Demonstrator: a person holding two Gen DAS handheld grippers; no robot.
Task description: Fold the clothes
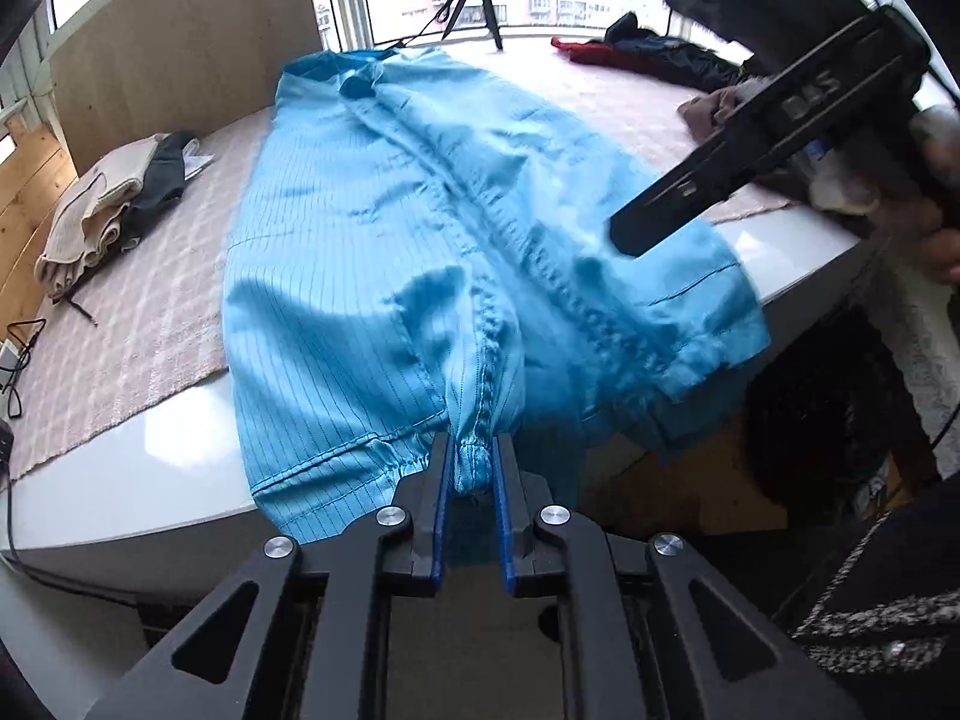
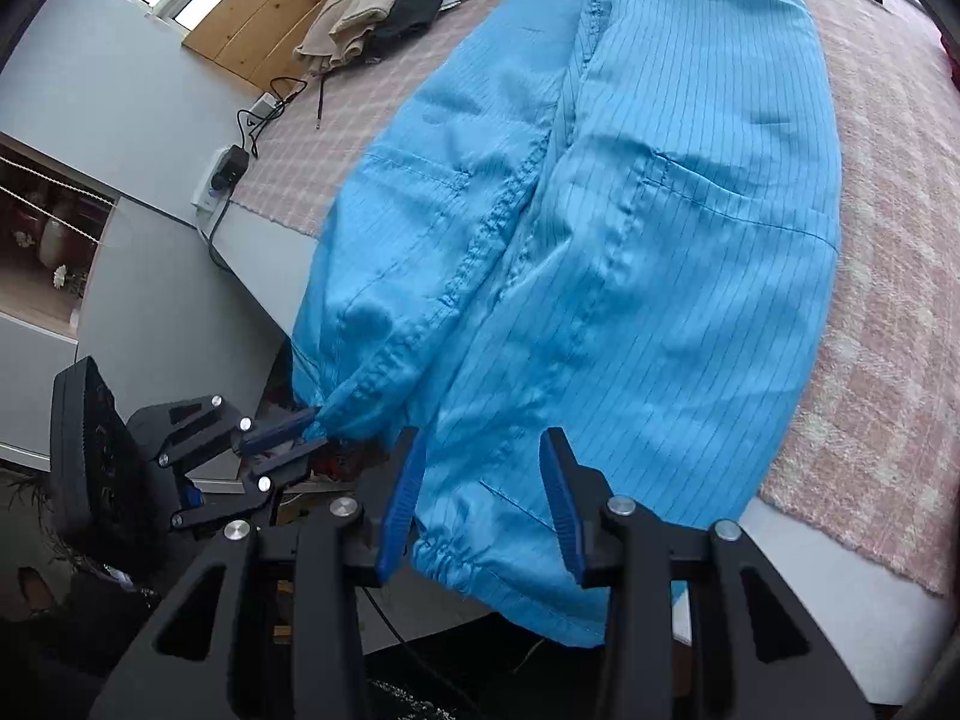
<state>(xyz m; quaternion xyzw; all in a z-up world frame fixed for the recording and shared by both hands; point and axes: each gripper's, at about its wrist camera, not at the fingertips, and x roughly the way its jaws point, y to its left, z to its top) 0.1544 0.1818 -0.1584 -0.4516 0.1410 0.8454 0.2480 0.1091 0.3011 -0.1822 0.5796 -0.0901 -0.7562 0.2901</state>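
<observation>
A light blue pinstriped garment (image 1: 372, 228) lies lengthwise on the table, its near end hanging over the front edge. My left gripper (image 1: 472, 471) is shut on a gathered elastic cuff of that garment at the table edge. In the right wrist view the same grip shows at the left (image 2: 300, 429). My right gripper (image 2: 483, 480) stands open just above the garment (image 2: 660, 210), its blue pads on either side of the cloth near a second gathered cuff (image 2: 444, 558). The right gripper's black body (image 1: 750, 138) hovers over the garment's right side.
A pink checked mat (image 1: 120, 312) covers the white table (image 1: 150, 480). Folded beige and dark clothes (image 1: 102, 204) lie at the left, red and dark clothes (image 1: 648, 54) at the back right. A tripod (image 1: 474, 0) stands by the window. A power strip with cables (image 2: 225, 174) sits at the table's left edge.
</observation>
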